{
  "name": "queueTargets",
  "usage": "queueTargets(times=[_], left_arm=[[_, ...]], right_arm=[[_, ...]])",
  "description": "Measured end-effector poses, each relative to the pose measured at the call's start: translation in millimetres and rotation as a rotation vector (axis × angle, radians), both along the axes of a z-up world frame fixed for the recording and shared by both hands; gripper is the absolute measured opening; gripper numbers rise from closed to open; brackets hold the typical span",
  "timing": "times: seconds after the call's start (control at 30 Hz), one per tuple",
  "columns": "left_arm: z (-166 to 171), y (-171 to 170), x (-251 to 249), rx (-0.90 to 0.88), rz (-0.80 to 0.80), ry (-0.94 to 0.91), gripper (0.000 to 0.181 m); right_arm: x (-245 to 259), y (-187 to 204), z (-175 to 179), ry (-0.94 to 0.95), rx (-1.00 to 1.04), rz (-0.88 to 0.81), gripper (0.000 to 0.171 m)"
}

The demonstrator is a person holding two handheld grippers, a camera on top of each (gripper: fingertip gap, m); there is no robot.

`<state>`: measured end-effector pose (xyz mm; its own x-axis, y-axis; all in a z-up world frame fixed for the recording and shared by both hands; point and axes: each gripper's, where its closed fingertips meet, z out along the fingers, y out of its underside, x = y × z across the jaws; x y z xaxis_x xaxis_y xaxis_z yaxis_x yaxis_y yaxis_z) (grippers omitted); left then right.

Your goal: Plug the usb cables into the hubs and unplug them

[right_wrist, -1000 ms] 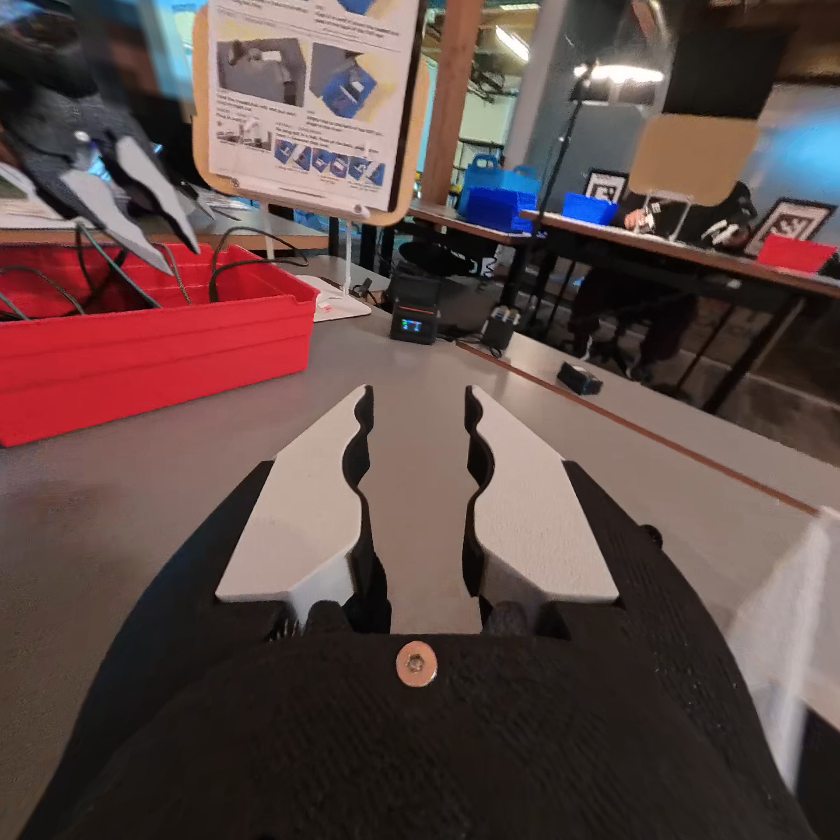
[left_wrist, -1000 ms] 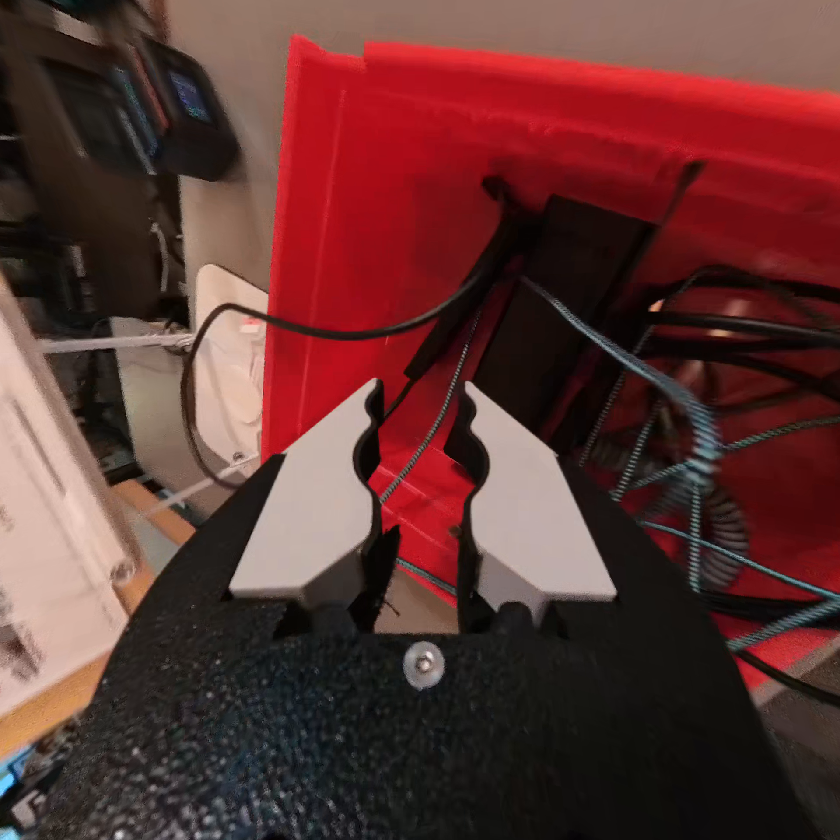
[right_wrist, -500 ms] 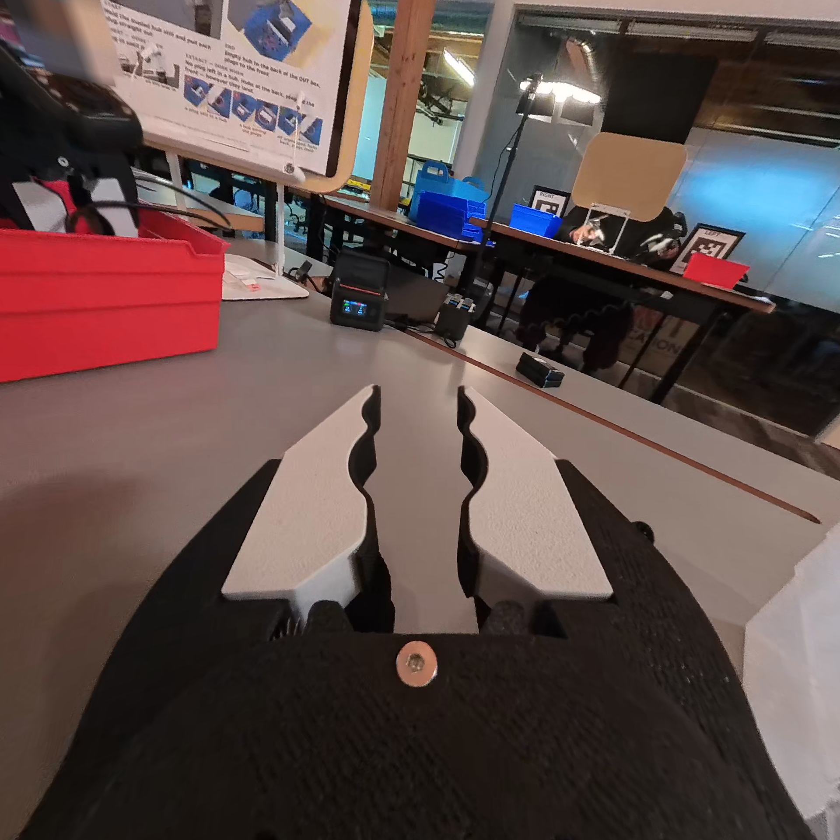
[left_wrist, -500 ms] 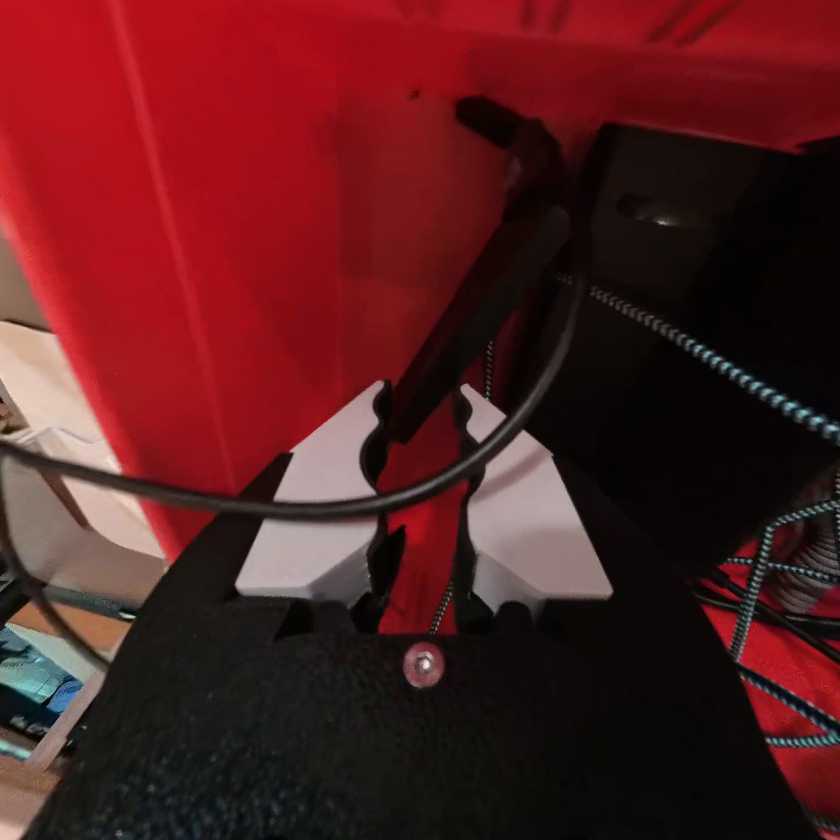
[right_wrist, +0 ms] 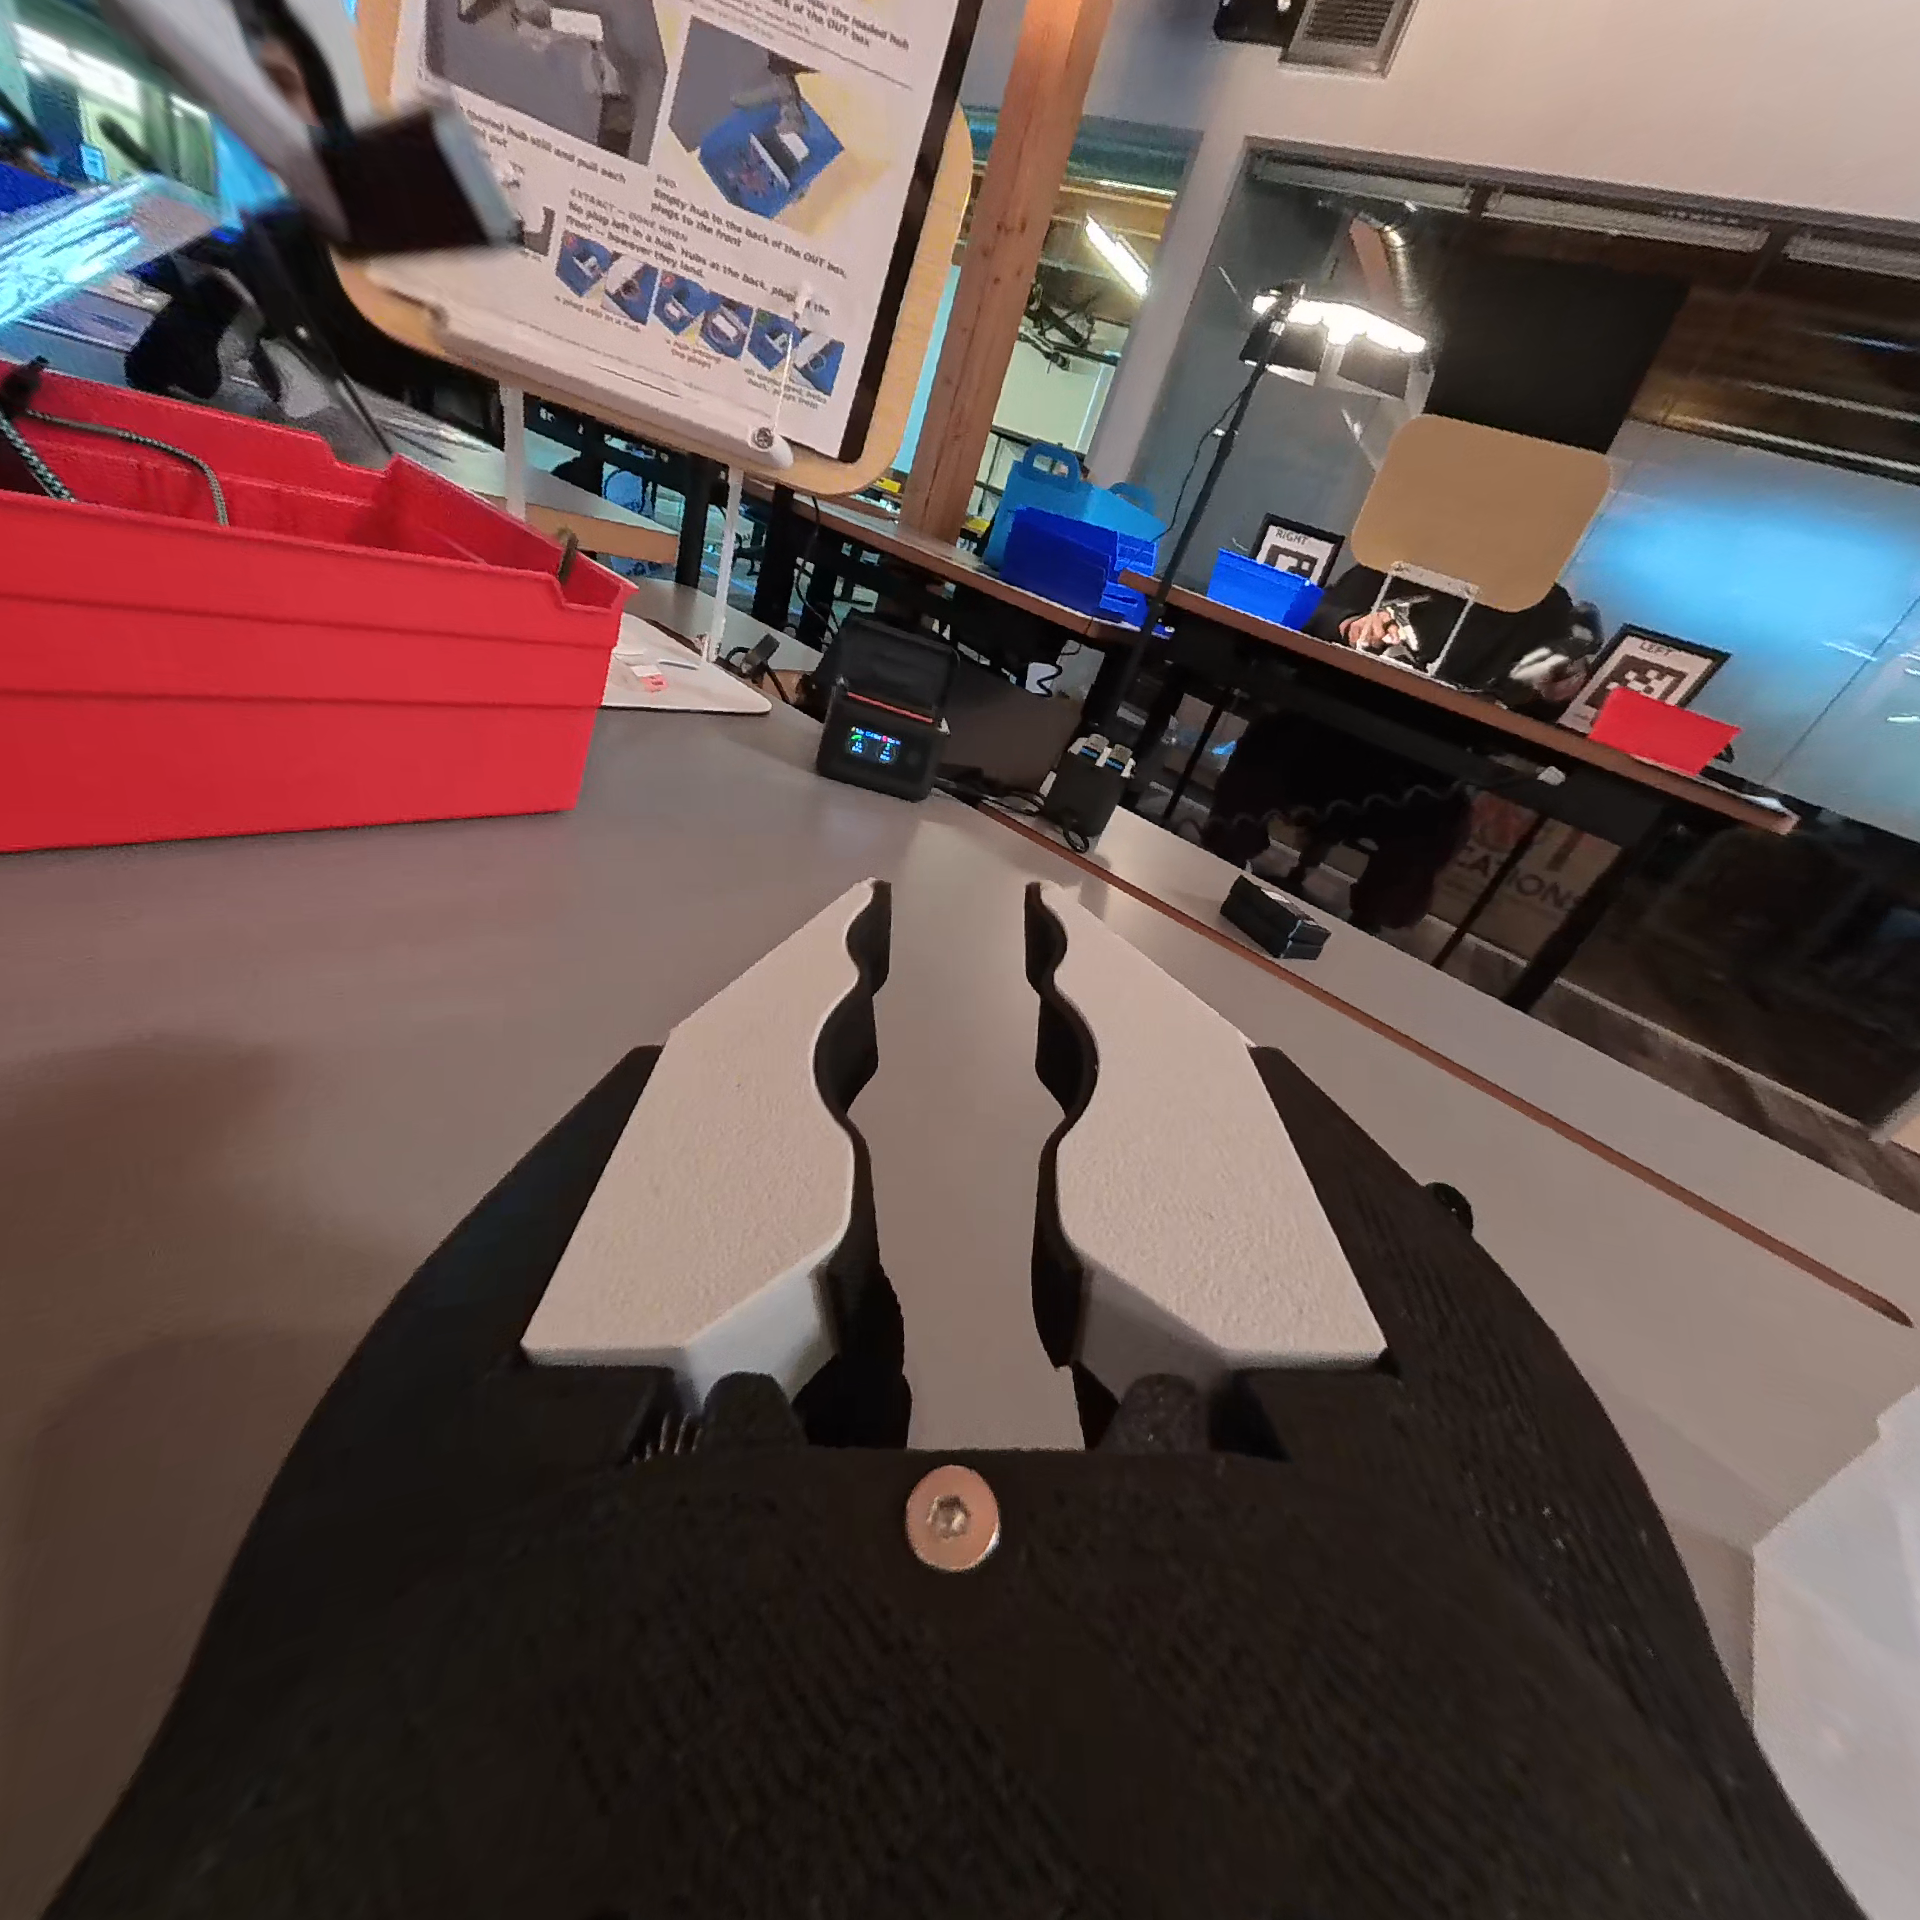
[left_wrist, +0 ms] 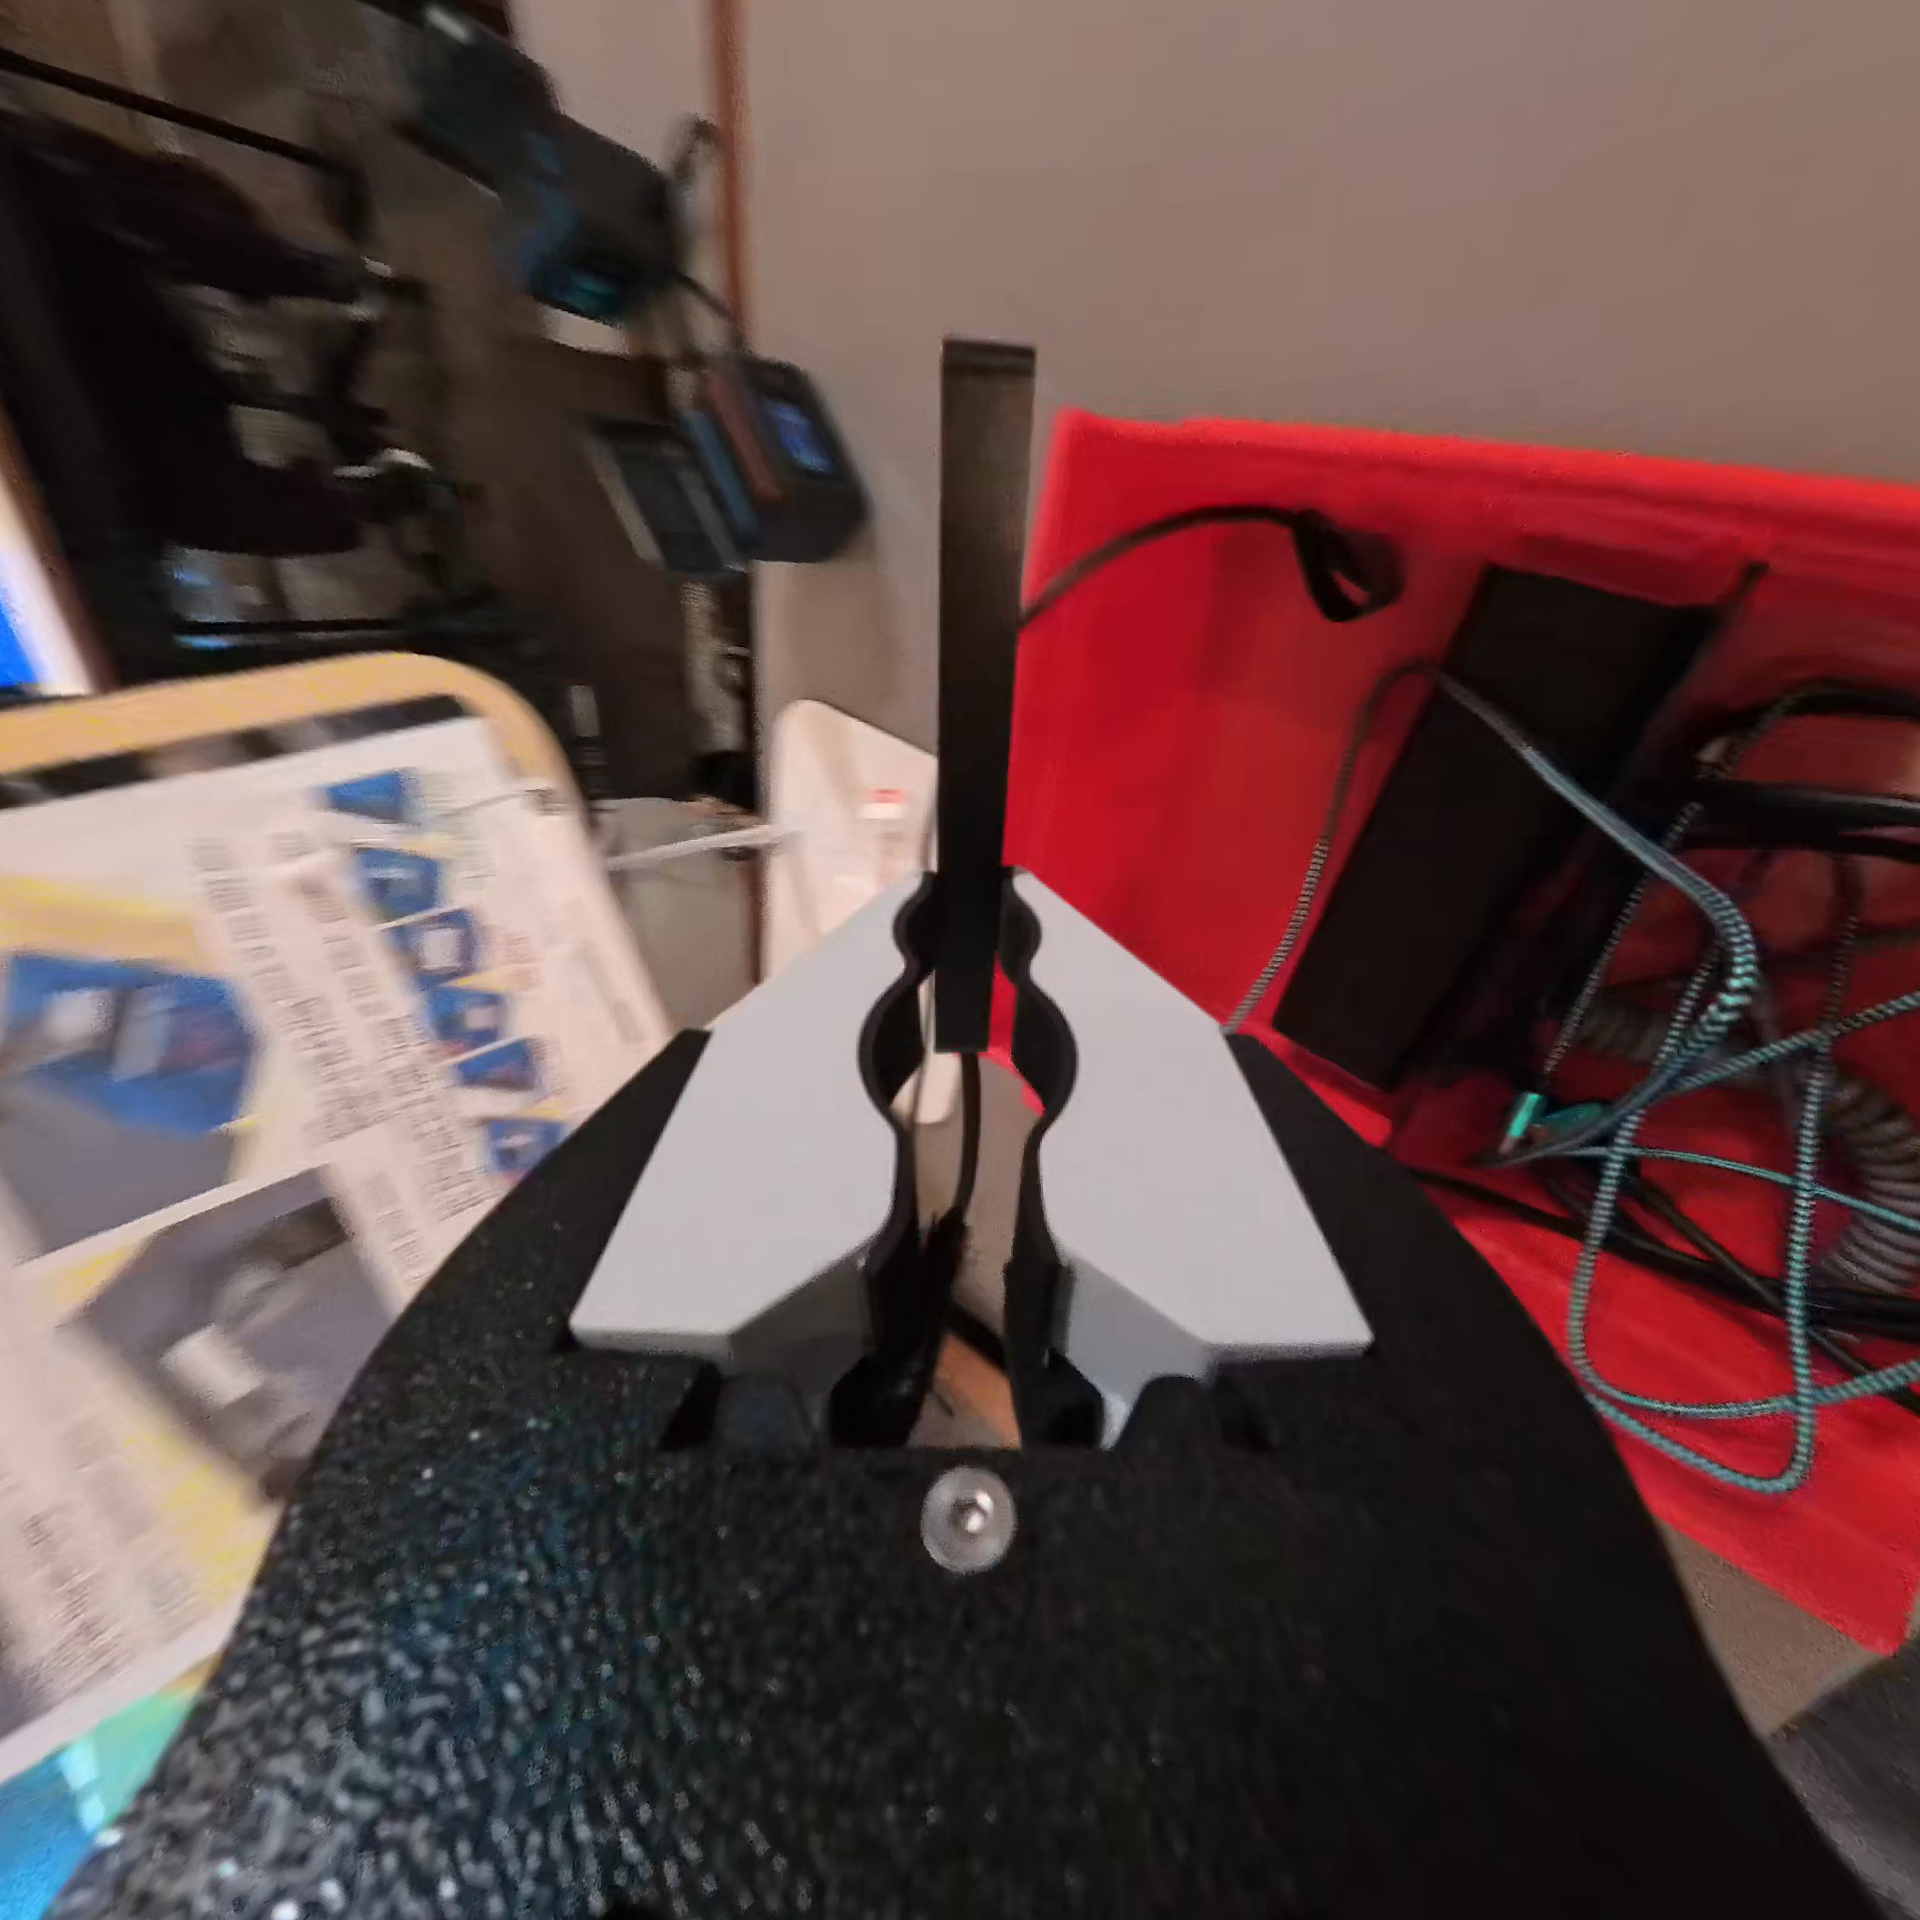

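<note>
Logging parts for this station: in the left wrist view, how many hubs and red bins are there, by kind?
Black hubs: 2, the held hub in the left gripper jaws and the second hub lying in the bin
Red bin: 1
Total: 3; the cables are too tangled to count.

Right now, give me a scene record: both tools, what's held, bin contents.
left tool: shut on slim black hub
slim black hub: upright between the fingertips, lifted above the red bin, thin black cable trailing from its lower end
right tool: open, empty, low over the grey table
red bin: holds a larger black hub and tangled black and teal braided cables
plugging: not visible in the held hub
</note>
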<state>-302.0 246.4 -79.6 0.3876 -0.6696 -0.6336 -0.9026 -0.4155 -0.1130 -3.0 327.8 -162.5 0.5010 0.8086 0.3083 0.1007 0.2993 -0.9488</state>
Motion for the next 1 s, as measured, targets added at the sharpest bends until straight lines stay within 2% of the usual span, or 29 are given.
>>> queueTargets(times=[0.37,0.5,0.6,0.7,0.77,0.87,1.0], left_arm=[[278,51,90,0.571,-0.060,0.322,0.007],[363,69,132,0.777,-0.067,0.427,0.008],[411,77,168,0.936,-0.081,0.425,0.008],[421,90,198,0.960,-0.085,0.283,0.008],[407,105,209,0.918,-0.079,0.212,0.008],[357,131,219,0.814,-0.091,0.145,0.009],[255,165,216,0.607,-0.097,0.211,0.008]], right_arm=[[9,0,11,0.071,-0.001,-0.004,0.022],[8,-5,15,0.082,0.018,0.009,0.021],[6,-8,17,0.083,0.035,0.018,0.021],[6,-11,19,0.089,0.051,0.025,0.020],[7,-13,22,0.098,0.064,0.028,0.019],[6,-16,22,0.093,0.083,0.037,0.018],[2,-22,20,0.040,0.172,0.021,0.017]])
